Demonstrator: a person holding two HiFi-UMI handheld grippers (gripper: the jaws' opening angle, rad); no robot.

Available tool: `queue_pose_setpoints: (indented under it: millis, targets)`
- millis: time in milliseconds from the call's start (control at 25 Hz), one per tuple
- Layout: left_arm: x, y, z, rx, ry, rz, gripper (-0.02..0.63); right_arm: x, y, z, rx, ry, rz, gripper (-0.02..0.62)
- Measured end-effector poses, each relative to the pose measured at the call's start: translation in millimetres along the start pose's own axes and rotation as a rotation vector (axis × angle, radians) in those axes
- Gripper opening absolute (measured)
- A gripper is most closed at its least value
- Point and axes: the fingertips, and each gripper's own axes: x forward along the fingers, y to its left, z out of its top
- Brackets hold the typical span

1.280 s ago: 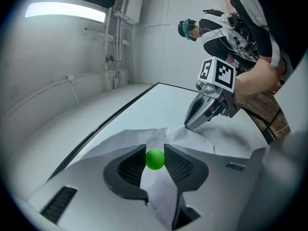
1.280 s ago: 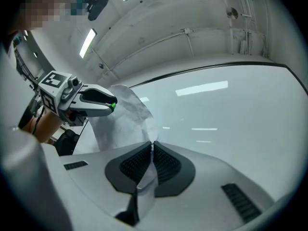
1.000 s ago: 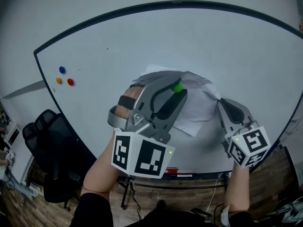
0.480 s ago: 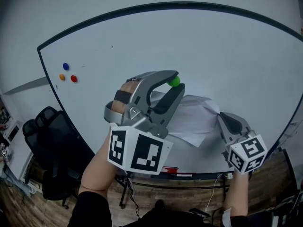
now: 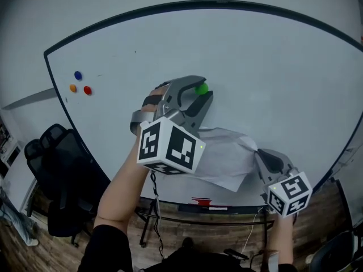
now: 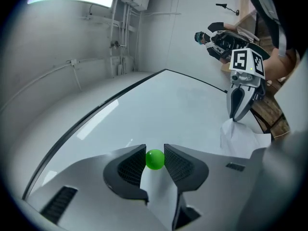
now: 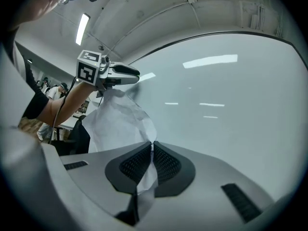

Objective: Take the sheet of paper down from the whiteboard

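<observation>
The white sheet of paper (image 5: 227, 158) hangs crumpled low against the whiteboard (image 5: 272, 67). My right gripper (image 5: 258, 152) is shut on the sheet's right corner; in the right gripper view the paper (image 7: 120, 119) runs out from between its closed pads (image 7: 137, 162). Up and to the left, my left gripper (image 5: 199, 93) is shut on a small green ball magnet (image 5: 201, 88), off the sheet and close to the board. In the left gripper view the magnet (image 6: 154, 159) sits pinched between the two pads (image 6: 130, 165), and the right gripper (image 6: 238, 105) holds the paper (image 6: 240, 139) beyond.
Blue (image 5: 77, 75), orange (image 5: 72, 88) and red (image 5: 87, 90) magnets sit at the board's left. A black office chair (image 5: 54, 169) stands below left. A red item (image 5: 202, 202) lies on the board's tray, above a wooden floor.
The left gripper has carried the green magnet up and left, off the paper. The right gripper has sunk, and the freed sheet has dropped lower on the board with it.
</observation>
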Motion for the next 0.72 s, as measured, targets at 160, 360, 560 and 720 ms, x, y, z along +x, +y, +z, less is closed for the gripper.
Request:
queue_pose_setpoints:
  millis: [160,360,560,720]
  targets:
    - [7,-3,-6,0.007,0.004,-0.001,0.130,2,8,-13,0.015,0.022,0.019,0.028]
    - [8,-6,-5,0.008,-0.005,0.003,0.130,2,19,-22,0.019,0.039,0.049,0.028]
    - [11,-8,-9,-0.001,-0.001,-0.006,0.130,9,38,-36,0.022,0.075,0.100,0.028]
    - [12,-8,-10,0.006,-0.007,-0.005,0.132,17,49,-44,0.029,0.096,0.132,0.028]
